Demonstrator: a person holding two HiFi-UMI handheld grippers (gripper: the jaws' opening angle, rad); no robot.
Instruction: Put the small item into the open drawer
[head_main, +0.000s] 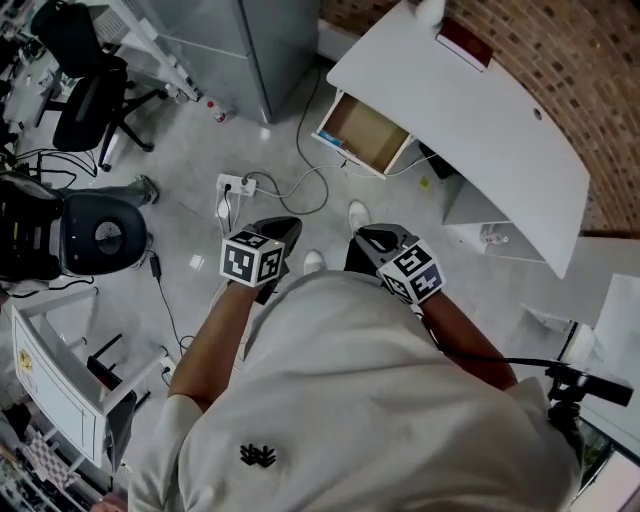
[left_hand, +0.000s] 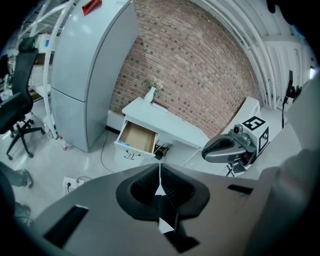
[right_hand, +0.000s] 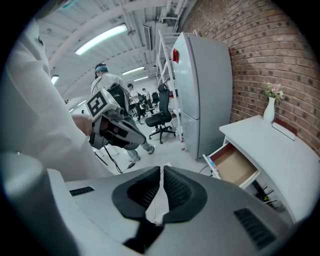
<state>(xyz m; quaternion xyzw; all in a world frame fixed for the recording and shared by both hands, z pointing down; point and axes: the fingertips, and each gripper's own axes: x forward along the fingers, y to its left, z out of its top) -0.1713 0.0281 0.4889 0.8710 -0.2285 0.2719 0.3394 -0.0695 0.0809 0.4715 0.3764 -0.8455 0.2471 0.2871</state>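
One white bench (head_main: 470, 110) stands ahead of you. It has one open drawer (head_main: 362, 132), pulled out toward you, and the drawer looks empty. Your right hand-held gripper (right_hand: 162, 186) is a bit nearer to it than your left hand-held gripper (left_hand: 160, 181). Both are squeezed closed and hold nothing. I see no small item anywhere.

1. The person wears a white short-sleeved shirt (head_main: 360, 400) bearing a small black emblem (head_main: 257, 456).
2. White shoes (head_main: 357, 213) cover the feet.
3. The left gripper (head_main: 283, 228) and right gripper (head_main: 368, 236) have smooth grey shells, each carrying a cube (head_main: 252, 258) of black-and-white square markers.
4. Their fingers (left_hand: 142, 188) are black, ribbed pads.
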